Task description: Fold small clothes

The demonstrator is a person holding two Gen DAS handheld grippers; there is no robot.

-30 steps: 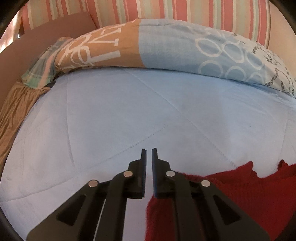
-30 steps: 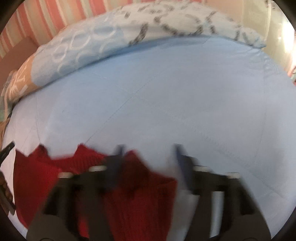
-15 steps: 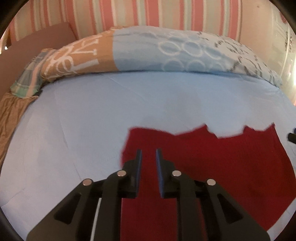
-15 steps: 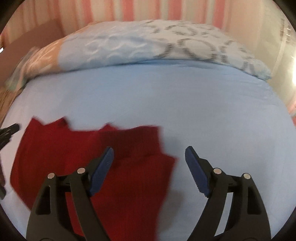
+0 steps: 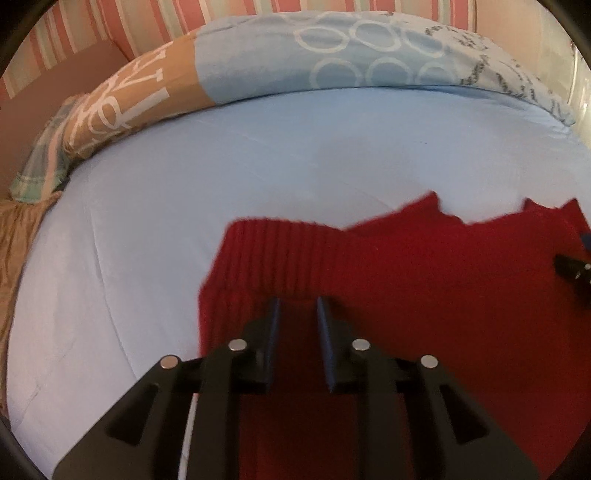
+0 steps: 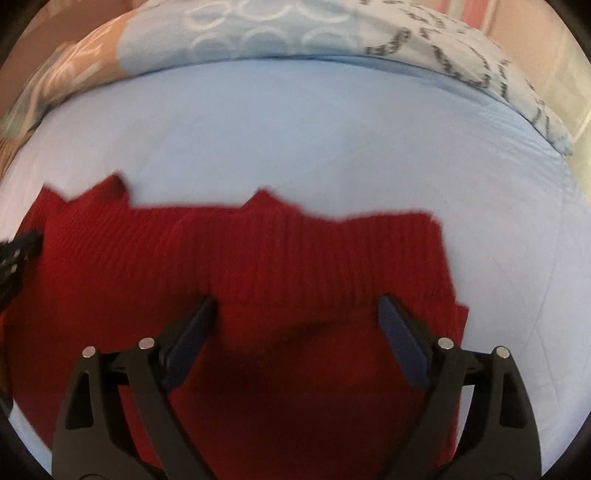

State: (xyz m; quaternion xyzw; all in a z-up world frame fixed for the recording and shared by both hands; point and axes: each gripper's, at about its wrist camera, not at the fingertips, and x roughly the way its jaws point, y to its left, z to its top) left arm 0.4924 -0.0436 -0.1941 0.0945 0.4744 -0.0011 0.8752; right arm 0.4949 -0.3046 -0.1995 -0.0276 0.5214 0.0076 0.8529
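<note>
A red ribbed knit garment [image 5: 388, 280] lies spread on the light blue bedsheet [image 5: 184, 192]. My left gripper [image 5: 297, 301] hovers over its left part with the jaws opening a narrow way; the pads press on nothing. In the right wrist view the same red garment [image 6: 295, 254] fills the lower half. My right gripper [image 6: 297, 301] is over its right part, jaws opening wide, with the knit below them and not pinched. Each gripper's tip shows at the edge of the other's view.
A patterned blue, tan and white duvet [image 5: 332, 62] is bunched along the far side of the bed. A striped pink wall [image 5: 110, 22] rises behind it. A brown cloth [image 5: 14, 243] hangs at the bed's left edge.
Both grippers moved forward and down over the garment, which now fills more of both views. The left jaws went from shut to slightly apart; the right jaws spread wider.
</note>
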